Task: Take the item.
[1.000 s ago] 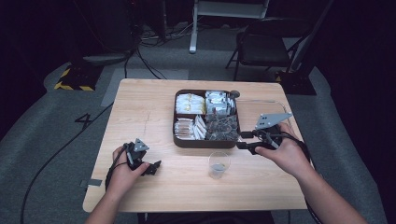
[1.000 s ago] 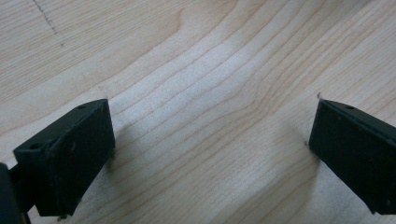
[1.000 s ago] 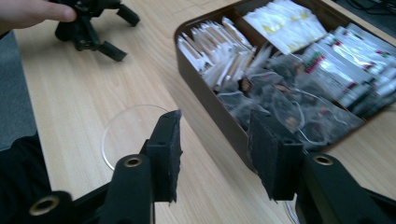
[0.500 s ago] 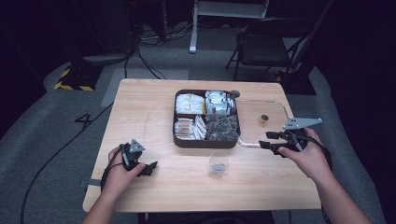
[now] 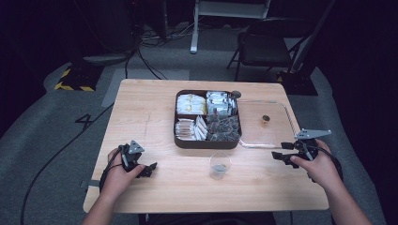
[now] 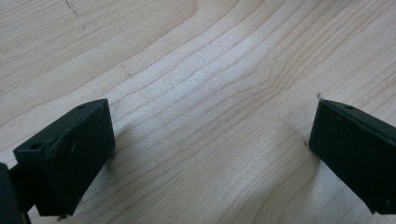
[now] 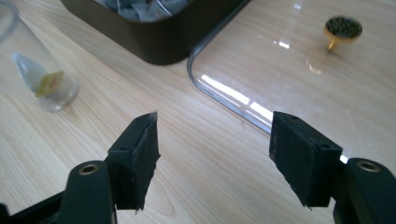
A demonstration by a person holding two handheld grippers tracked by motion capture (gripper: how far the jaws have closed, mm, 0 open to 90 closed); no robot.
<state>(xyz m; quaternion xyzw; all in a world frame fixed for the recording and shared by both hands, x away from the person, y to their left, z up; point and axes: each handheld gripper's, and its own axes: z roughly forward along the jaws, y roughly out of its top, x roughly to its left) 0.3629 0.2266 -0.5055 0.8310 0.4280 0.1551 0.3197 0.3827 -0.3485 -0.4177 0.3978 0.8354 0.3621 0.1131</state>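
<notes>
A dark square tray (image 5: 178, 138) with four compartments of packets sits mid-table. Its clear lid (image 5: 277, 126) lies flat to the right, bearing a small gold knob (image 5: 265, 118). A clear cup (image 5: 219, 164) with a tea bag inside stands in front of the tray. My left gripper (image 5: 149, 169) rests open on bare wood at the front left, its jaws wide apart (image 6: 210, 154). My right gripper (image 5: 278, 156) is open near the lid's front corner (image 7: 219, 95), with nothing between its jaws (image 7: 212, 163). The cup (image 7: 37, 70) shows at the left of the right gripper view.
The wooden table (image 5: 145, 103) has bare wood on its left half and along the front. A dark chair (image 5: 263, 47) stands behind the table, and cables cross the grey floor.
My right gripper has drawn back from the tray's front right corner, moving right and toward the table's front edge. The left gripper has barely shifted.
</notes>
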